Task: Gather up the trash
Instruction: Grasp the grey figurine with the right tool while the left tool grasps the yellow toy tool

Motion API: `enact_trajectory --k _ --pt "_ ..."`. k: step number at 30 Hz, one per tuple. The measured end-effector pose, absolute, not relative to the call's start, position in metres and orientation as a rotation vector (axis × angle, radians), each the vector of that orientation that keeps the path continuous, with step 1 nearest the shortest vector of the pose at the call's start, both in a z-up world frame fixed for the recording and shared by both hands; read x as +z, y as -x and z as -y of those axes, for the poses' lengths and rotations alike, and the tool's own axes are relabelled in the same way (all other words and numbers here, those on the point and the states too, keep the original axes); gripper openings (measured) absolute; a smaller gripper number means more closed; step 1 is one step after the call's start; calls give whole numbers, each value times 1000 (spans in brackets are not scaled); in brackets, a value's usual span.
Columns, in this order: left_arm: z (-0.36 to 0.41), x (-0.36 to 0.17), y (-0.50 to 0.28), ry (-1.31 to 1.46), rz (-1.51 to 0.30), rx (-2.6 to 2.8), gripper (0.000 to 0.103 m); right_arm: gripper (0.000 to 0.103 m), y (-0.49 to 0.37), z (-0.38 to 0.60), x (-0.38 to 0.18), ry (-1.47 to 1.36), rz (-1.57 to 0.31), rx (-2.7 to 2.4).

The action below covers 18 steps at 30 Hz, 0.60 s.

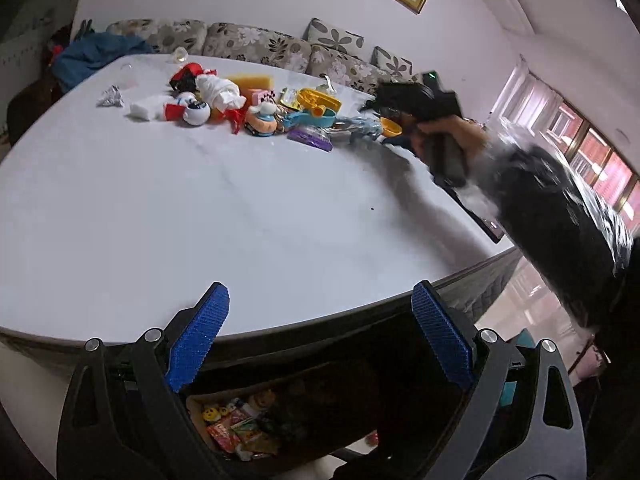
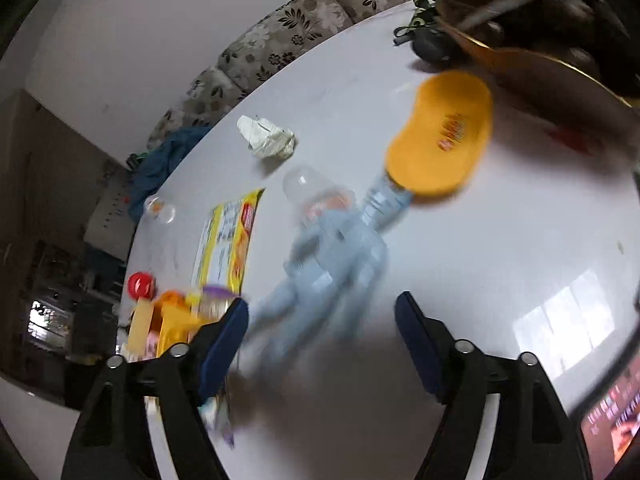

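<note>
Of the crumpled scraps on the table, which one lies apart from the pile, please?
The silvery foil wad; the white crumpled tissue sits within the toy pile.

My white table [image 1: 248, 216] carries a toy-and-wrapper heap [image 1: 240, 104] along its far side, crumpled foil [image 1: 110, 96] left of that heap, an orange lid [image 2: 440, 140] right.
</note>
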State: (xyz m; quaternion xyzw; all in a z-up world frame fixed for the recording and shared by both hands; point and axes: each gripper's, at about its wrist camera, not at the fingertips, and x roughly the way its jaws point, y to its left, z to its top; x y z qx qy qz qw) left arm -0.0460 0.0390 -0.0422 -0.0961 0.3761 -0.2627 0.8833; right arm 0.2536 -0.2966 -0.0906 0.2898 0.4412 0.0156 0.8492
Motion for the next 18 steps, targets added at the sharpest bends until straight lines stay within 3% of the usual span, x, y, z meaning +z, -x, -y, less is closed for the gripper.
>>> enact_trajectory --k 4,7,12,18 --pt "-38 -45 39 204 -787 -557 90 84 -281 258 -86 -333 -1013 -44" --pt "-40 -44 33 229 -793 -570 90 70 -289 231 -91 -25 -1041 -57" --pt "-34 -29 14 215 -779 -559 90 68 -263 240 -92 109 -1055 98" --pt "19 8 -64 112 -700 -534 90 68 -185 263 -93 172 -1032 249"
